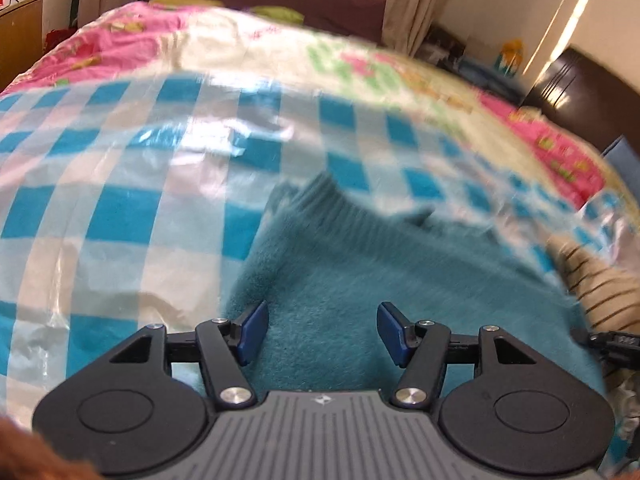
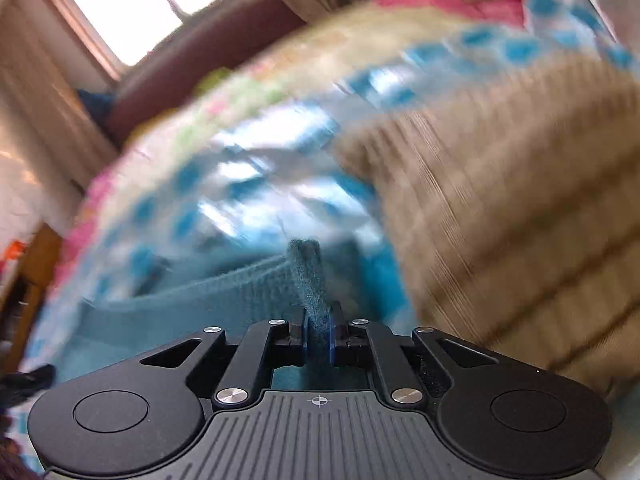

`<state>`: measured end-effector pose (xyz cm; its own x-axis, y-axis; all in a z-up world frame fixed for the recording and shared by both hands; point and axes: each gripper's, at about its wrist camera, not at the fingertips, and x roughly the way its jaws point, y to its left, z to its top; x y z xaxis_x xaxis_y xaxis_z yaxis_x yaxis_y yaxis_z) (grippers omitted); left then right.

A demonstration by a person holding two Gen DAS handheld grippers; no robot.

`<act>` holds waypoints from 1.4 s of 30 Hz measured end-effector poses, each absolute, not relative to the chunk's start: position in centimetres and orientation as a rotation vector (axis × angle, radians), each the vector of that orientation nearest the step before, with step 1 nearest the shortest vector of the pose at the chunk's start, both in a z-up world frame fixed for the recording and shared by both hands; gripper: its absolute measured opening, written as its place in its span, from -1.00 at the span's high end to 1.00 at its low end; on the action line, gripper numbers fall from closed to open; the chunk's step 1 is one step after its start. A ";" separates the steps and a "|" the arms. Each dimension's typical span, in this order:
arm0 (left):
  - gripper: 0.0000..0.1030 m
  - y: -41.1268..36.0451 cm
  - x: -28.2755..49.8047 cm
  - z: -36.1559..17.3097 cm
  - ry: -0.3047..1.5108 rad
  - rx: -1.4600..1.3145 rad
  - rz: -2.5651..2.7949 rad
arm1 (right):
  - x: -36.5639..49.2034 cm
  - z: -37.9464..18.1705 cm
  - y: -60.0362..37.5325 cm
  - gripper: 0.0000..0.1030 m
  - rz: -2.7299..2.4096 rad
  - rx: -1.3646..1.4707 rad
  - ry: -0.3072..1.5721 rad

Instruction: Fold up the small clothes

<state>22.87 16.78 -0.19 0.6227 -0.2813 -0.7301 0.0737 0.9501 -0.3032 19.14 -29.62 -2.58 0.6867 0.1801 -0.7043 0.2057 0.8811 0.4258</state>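
1. Left gripper (image 1: pixel 322 330): jaws apart, nothing between the pads, hovering over the teal knit garment (image 1: pixel 360 264).
2. Right gripper (image 2: pixel 319 334): jaws clamped on a pinched-up fold of the same garment.
3. Garment lies on checked plastic sheet (image 1: pixel 120 168) over the bed, beside a striped beige garment (image 2: pixel 500 200).

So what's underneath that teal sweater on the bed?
The teal sweater lies on a glossy blue-and-white checked sheet, with a floral bedspread beyond. What lies directly beneath the sweater's middle is covered.
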 end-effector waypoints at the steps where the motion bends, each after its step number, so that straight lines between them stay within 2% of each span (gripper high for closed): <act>1: -0.23 16.8 22.9 -0.4 0.880 -0.257 -0.203 | 19.1 -3.4 -29.6 0.86 -0.021 0.505 0.832; 7: -0.23 17.6 21.4 1.0 0.847 -0.293 -0.182 | 19.1 -2.0 -29.0 0.77 -0.004 0.449 0.827; 11: -0.23 18.6 20.0 1.1 0.849 -0.313 -0.137 | 17.8 -0.7 -28.7 0.62 -0.017 0.417 0.793; 18: -0.24 20.3 17.9 0.1 0.861 -0.353 -0.050 | 14.3 1.5 -26.6 0.62 0.073 0.309 0.729; 21: -0.27 20.4 18.3 -2.4 0.957 -0.346 -0.013 | 14.1 -0.3 -25.0 0.65 0.111 0.254 0.803; 25: -0.27 21.0 17.7 -2.5 0.951 -0.412 -0.034 | 14.7 -2.4 -24.9 0.70 0.093 0.218 0.850; 32: -0.26 20.7 16.8 -2.9 0.967 -0.446 -0.088 | 13.2 0.5 -24.6 0.62 0.121 0.215 0.819; 36: -0.26 20.1 16.8 -3.7 0.973 -0.453 -0.073 | 11.6 0.1 -23.6 0.60 0.179 0.181 0.842; 37: -0.24 20.0 16.7 -3.5 0.969 -0.458 -0.080 | 11.5 -0.5 -23.4 0.60 0.175 0.151 0.860; 39: -0.17 19.8 16.5 -3.3 0.968 -0.463 -0.107 | 11.9 -2.0 -23.7 0.75 0.152 0.126 0.894; 42: -0.02 19.6 15.7 -3.2 0.977 -0.458 -0.138 | 12.7 -2.4 -24.5 0.78 0.170 0.112 0.912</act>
<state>15.71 19.61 -3.18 0.5591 -0.3149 -0.7670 -0.0900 0.8966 -0.4337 12.67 -24.52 -2.37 0.5999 0.1939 -0.7762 -0.0990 0.9807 0.1685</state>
